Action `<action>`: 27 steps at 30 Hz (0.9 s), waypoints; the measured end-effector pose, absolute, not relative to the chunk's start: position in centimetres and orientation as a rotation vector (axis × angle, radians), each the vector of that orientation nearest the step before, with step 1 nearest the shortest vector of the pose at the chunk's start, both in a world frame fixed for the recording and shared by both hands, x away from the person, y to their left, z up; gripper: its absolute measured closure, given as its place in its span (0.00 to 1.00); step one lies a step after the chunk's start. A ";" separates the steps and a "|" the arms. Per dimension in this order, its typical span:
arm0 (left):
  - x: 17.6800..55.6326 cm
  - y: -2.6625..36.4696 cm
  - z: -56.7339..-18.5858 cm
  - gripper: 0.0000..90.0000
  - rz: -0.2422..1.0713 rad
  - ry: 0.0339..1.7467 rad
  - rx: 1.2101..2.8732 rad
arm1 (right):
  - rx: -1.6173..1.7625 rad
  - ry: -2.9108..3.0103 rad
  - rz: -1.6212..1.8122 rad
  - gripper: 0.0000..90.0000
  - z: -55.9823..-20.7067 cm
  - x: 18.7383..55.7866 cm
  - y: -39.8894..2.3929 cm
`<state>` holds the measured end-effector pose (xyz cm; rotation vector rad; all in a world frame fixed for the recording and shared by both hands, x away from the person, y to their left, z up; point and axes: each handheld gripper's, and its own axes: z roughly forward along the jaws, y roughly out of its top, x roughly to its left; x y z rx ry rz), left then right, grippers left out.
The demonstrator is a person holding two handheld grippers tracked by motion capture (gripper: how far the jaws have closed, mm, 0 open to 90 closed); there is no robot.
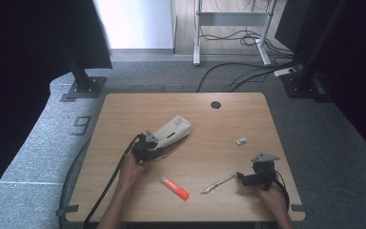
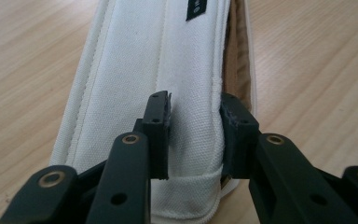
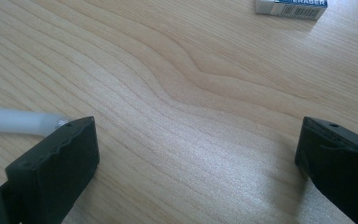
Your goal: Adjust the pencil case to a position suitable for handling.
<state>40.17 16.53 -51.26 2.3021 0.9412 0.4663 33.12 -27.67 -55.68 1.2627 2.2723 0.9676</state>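
Pinching the near end of the white pencil case [image 1: 172, 132], the left gripper [image 1: 145, 145] has its jaws drawn narrow on the fabric edge, one pad on the top face, the other at the side by the open tan lining. In the left gripper view the case [image 2: 158, 70] runs straight away from the jaws, long axis in line w/ the gripper. From the high view it lies diagonally, mid-table, far end pointing up and right.

The right gripper [image 1: 257, 177] sits low at the table's right-front, jaws spread wide, nothing between them. The pen [image 1: 218, 183] lies just to its left, touching nothing, long axis roughly pointing at the gripper; in the right gripper view its pale end [image 3: 18, 121] peeks out beside the left-hand jaw, not inside the gap. So the right hand is clearly nearer, and prob. needs a sideways shift toward the pen before closing. Eraser [image 1: 240, 141] and orange highlighter [image 1: 174, 187] lie apart.
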 end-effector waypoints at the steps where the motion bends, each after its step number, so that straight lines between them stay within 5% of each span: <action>1: 40.1 16.6 -51.2 0.75 0.457 0.945 2.290 | 1.263 2.272 0.968 0.00 -55.7 33.1 -27.7; 27: 38.8 19.9 -48.4 0.84 0.193 0.988 2.045 | 1.263 2.272 0.968 0.00 -55.7 33.1 -27.7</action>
